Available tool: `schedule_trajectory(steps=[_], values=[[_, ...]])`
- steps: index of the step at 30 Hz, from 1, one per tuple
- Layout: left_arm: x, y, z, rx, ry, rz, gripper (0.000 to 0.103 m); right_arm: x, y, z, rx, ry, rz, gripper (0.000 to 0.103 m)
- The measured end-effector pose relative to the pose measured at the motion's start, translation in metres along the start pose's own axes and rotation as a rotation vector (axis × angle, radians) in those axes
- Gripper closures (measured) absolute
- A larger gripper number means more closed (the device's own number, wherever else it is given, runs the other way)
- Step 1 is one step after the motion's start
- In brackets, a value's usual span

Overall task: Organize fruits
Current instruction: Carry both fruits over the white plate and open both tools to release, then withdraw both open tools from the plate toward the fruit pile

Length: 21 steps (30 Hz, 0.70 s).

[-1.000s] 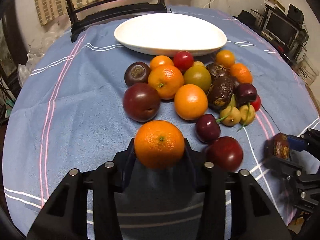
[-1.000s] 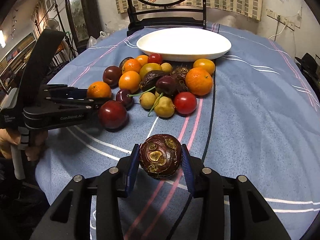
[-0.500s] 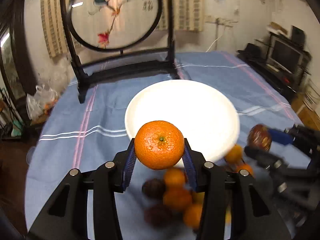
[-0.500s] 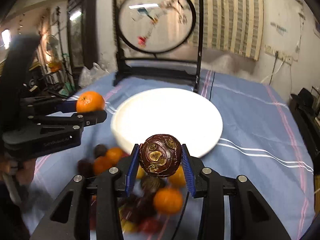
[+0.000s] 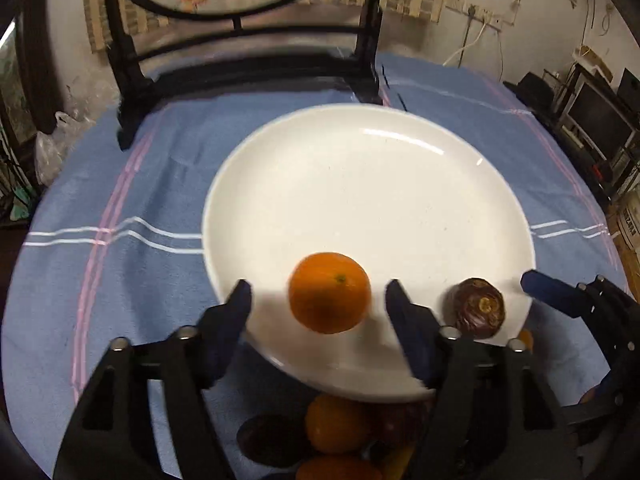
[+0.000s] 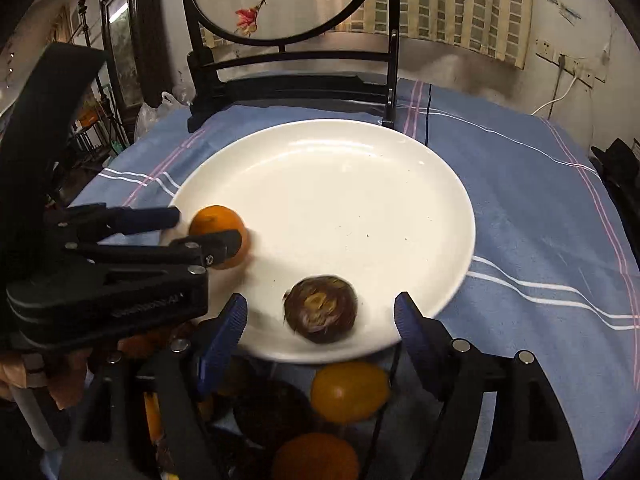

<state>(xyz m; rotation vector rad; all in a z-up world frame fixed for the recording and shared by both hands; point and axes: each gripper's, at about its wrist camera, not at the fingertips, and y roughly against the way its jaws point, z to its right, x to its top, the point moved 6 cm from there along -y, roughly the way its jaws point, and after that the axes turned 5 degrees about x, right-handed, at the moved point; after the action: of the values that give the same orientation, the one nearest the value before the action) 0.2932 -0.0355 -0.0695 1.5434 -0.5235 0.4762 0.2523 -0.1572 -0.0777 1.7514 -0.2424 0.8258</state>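
Both hand-held grippers, left (image 5: pixel 318 300) and right (image 6: pixel 320 318), have just been opening, jaws apart, nothing gripped; round orange mandarin (image 5: pixel 329 292) and dark wrinkled purple fruit (image 6: pixel 320 309) may roll off the shallow white plate (image 6: pixel 360 168) rim.

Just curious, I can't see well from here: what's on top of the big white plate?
An orange and a dark brown wrinkled fruit sit near the white plate's front edge. The rest looks bare; gripper fingers cover small bits of the rim.

Left wrist cam: close above near rim of white plate (image 5: pixel 400 184), aimed steeply down twd 12 o'clock, chair (image 5: pixel 248 68) beyond. Right wrist cam: same tilt, same closeness, offset to 3 o'clock side. Shared: plate, orange (image 5: pixel 329 292), dark fruit (image 6: pixel 320 309), blue cloth (image 6: pixel 528 208), chair
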Motion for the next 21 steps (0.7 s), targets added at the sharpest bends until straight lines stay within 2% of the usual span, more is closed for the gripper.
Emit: schedule_trajectory(steps=[3, 6, 8, 12, 17, 21], values=[[-0.005, 0.033, -0.003, -0.019, -0.002, 0.048, 0.032, -0.009, 0.023, -0.002, -0.003, 0.008, 0.022, 0.025], [-0.019, 0.059, -0.006, -0.031, -0.007, 0.063, 0.029, -0.024, 0.051, -0.007, -0.007, 0.025, 0.053, 0.019], [-0.036, 0.075, -0.009, -0.033, -0.023, 0.073, 0.025, -0.037, 0.072, -0.016, 0.009, 0.039, 0.07, 0.018], [-0.077, 0.094, -0.018, -0.034, -0.036, 0.067, 0.025, -0.068, 0.102, -0.042, 0.059, 0.074, 0.083, 0.015], [-0.127, 0.104, -0.018, -0.042, -0.066, 0.045, 0.025, -0.113, 0.109, -0.082, 0.127, 0.134, 0.013, 0.015], [-0.145, 0.109, -0.022, -0.026, -0.09, 0.056, 0.025, -0.13, 0.099, -0.102, 0.135, 0.169, -0.045, 0.016]])
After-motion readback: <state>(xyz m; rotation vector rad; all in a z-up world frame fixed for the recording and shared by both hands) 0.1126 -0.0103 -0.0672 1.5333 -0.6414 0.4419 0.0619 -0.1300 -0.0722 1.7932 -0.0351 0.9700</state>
